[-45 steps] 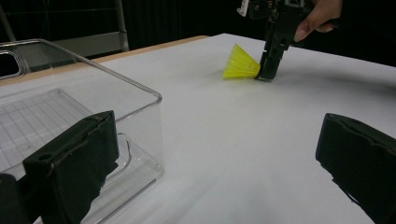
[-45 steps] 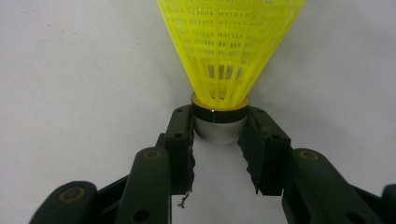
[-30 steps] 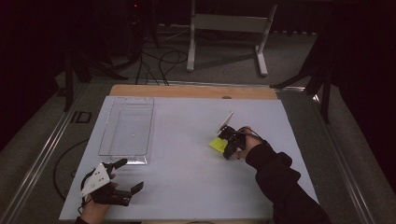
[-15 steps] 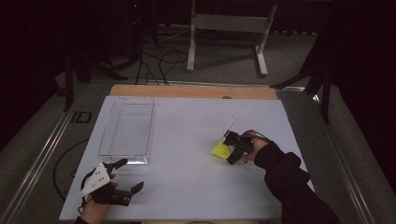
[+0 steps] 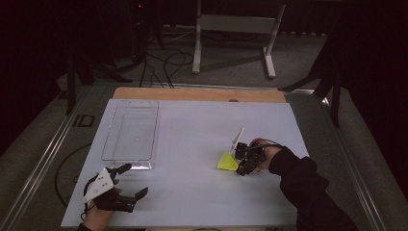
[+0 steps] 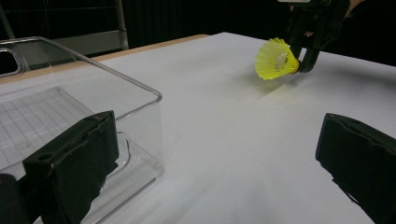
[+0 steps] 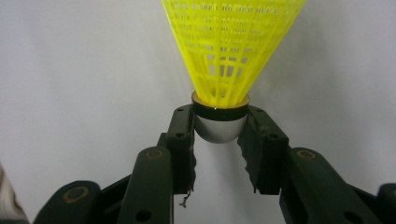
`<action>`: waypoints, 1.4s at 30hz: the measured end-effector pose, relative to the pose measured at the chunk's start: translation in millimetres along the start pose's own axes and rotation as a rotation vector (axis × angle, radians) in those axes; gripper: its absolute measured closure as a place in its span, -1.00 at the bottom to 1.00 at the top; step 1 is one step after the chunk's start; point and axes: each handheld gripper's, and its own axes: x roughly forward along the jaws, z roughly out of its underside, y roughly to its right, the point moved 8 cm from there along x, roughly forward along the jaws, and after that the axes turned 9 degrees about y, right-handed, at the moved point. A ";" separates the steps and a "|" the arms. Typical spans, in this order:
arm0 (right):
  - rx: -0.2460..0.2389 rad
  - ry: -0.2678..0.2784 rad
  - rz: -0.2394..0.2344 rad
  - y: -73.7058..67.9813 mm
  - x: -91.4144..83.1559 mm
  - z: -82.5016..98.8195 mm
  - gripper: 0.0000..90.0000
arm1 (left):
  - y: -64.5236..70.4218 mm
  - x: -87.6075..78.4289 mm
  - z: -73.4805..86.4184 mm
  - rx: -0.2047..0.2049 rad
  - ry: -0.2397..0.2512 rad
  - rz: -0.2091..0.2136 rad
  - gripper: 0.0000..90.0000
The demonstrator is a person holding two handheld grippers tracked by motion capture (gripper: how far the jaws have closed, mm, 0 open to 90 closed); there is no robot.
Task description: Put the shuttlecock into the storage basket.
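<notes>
Yellow shuttlecock (image 7: 232,49): your right gripper (image 7: 219,133) clamped its cork, skirt pointing away toward the clear tray (image 5: 130,137). Your left gripper (image 5: 129,181) stood apart near the white table's (image 5: 192,144) front edge, open surface between them.

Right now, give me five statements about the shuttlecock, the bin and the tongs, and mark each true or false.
1. The right tongs grip the yellow shuttlecock by its rounded cork end. True.
2. The shuttlecock lies inside the clear plastic bin. False: it is out over the white table, well to the right of the bin.
3. The left tongs hold nothing. True.
4. The bin holds a second shuttlecock. False: nothing lies in it.
5. The left tongs are clamped on the bin's rim. False: their jaws stand open just beside the bin's near corner.
</notes>
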 end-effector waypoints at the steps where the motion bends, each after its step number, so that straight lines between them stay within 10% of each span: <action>1: -0.014 0.011 -0.014 -2.2 -0.8 -0.5 0.47 | 0.1 0.0 0.1 0.000 -0.001 0.000 -1.00; 14: -0.237 0.056 -0.046 -20.4 -7.9 -4.3 0.46 | 1.2 1.3 0.9 -0.002 -0.016 0.004 -1.00; 42: -0.348 0.204 -0.051 -35.8 -42.0 -17.2 0.46 | 20.9 25.8 -54.7 -0.164 -0.190 0.141 -1.00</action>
